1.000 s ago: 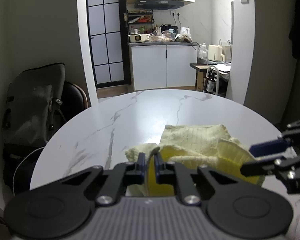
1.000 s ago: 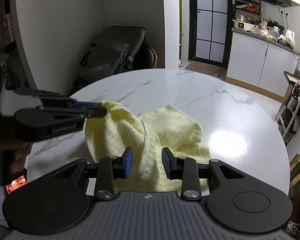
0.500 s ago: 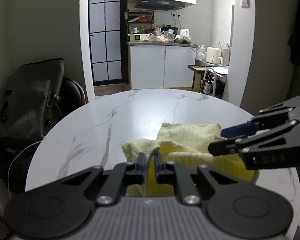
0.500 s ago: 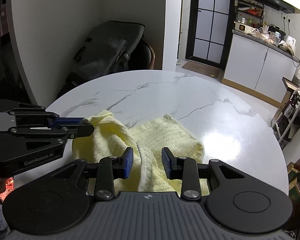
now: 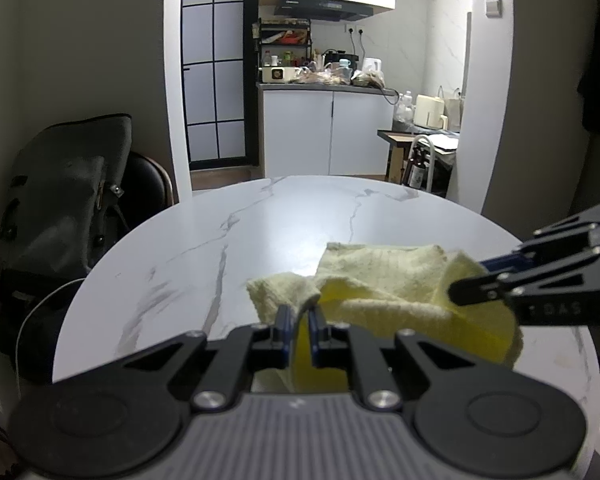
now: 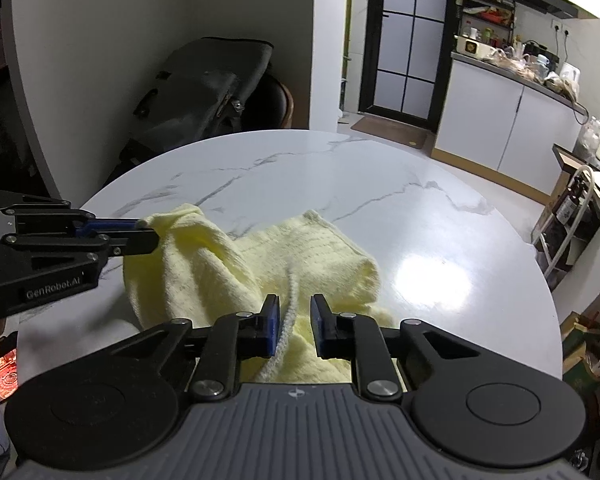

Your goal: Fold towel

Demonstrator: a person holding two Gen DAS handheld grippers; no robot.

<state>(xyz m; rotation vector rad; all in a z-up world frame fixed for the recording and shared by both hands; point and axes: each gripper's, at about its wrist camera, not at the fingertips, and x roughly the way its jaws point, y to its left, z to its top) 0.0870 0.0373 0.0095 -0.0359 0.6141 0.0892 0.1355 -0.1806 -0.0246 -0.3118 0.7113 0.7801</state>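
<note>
While left claw [image 5: 299, 320] pinches towel [image 6: 300, 248], far table [image 6: 340, 168] lies bare.

Towel [image 6: 300, 252] sits on the near half of the table [image 6: 440, 216]; bag [image 6: 204, 84] on a chair behind-left, kitchen counter [image 6: 512, 76] far right.

The towel [image 6: 320, 248] is soft yellow cloth with a rough, looped weave. The tabletop [image 6: 380, 184] looks like white marble, smooth and glossy. Both tongs [image 5: 299, 322] [image 6: 294, 320] are matt black plastic with shiny metal screws.
</note>
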